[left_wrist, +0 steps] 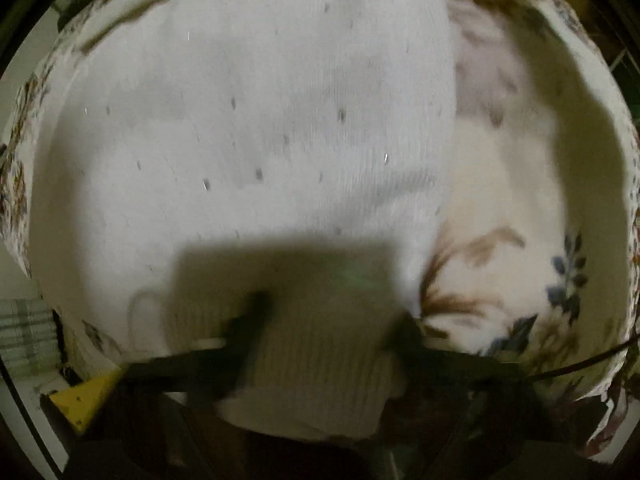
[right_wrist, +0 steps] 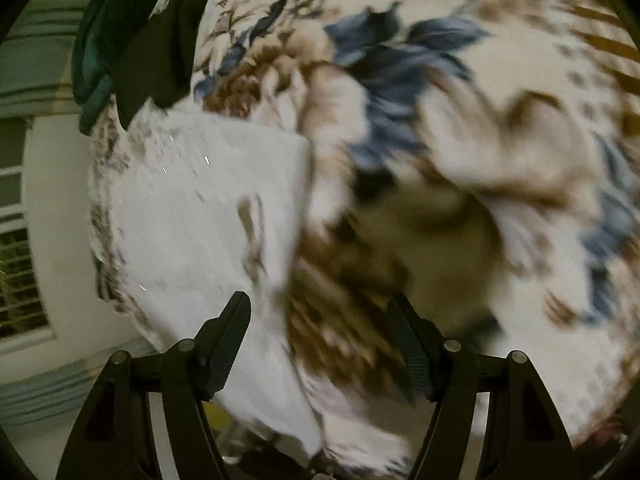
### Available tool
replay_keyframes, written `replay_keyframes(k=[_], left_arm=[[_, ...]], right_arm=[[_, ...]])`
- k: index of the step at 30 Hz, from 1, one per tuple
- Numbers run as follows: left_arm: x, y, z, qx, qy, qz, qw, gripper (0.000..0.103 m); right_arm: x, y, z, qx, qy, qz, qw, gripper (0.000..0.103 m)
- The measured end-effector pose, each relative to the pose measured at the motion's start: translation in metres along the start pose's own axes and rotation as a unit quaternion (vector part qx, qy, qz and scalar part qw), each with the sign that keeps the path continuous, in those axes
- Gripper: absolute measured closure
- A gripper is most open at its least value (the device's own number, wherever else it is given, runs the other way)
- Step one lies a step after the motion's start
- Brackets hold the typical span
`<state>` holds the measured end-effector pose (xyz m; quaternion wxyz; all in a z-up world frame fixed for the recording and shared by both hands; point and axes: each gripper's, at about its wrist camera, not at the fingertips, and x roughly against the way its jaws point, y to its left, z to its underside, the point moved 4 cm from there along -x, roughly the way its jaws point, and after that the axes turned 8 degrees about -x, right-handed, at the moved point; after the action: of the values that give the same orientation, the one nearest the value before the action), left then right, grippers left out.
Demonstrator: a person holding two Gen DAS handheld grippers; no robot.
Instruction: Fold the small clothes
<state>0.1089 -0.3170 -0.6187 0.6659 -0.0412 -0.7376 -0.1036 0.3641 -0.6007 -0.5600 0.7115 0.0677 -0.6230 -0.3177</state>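
Observation:
A white knitted garment (left_wrist: 248,128) with small dark flecks lies spread on a floral cloth (left_wrist: 520,240). My left gripper (left_wrist: 328,320) hangs low over the garment's ribbed hem (left_wrist: 320,380), jaws wide apart, the hem between them. The view is blurred. In the right wrist view the same white garment (right_wrist: 208,232) lies at the left, on the floral cloth (right_wrist: 480,140). My right gripper (right_wrist: 320,316) is open and empty above the garment's right edge. This view is blurred too.
Dark green and black clothes (right_wrist: 132,40) lie at the far edge of the floral cloth. A wall and a window with blinds (right_wrist: 16,280) are at the left. A yellow part (left_wrist: 84,400) shows beside my left gripper.

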Motion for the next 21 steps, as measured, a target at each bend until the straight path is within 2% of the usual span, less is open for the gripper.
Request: replay_keyframes(k=[1, 5, 7, 9, 10, 16, 17, 21], left_arm=[[0.003, 0.003, -0.005, -0.003, -0.005, -0.009, 0.9999, 0.095], [0.022, 0.026, -0.019, 0.030, -0.034, -0.007, 0.9989, 0.096], [0.034, 0.037, -0.023, 0.041, -0.044, -0.006, 0.9982, 0.096], [0.051, 0.052, -0.028, 0.051, -0.056, -0.003, 0.9971, 0.096], [0.061, 0.060, -0.030, 0.055, -0.061, -0.002, 0.9966, 0.096], [0.113, 0.119, -0.019, 0.096, -0.095, 0.006, 0.9908, 0.097], [0.119, 0.117, -0.010, 0.106, -0.097, 0.009, 0.9895, 0.097], [0.130, 0.159, 0.004, 0.158, -0.107, 0.033, 0.9812, 0.097]], right_arm=[[-0.005, 0.002, -0.008, -0.006, 0.000, -0.008, 1.000, 0.030], [-0.026, 0.010, -0.039, -0.039, 0.004, -0.033, 0.999, 0.031], [-0.035, 0.014, -0.048, -0.051, 0.009, -0.040, 0.998, 0.047], [-0.040, 0.021, -0.052, -0.062, 0.018, -0.041, 0.997, 0.086], [-0.039, 0.025, -0.052, -0.061, 0.014, -0.037, 0.997, 0.092], [-0.002, 0.085, -0.038, -0.018, -0.015, -0.005, 1.000, 0.095], [0.005, 0.099, -0.035, -0.011, -0.019, 0.001, 1.000, 0.095], [0.026, 0.172, -0.024, 0.018, -0.027, 0.023, 0.999, 0.096]])
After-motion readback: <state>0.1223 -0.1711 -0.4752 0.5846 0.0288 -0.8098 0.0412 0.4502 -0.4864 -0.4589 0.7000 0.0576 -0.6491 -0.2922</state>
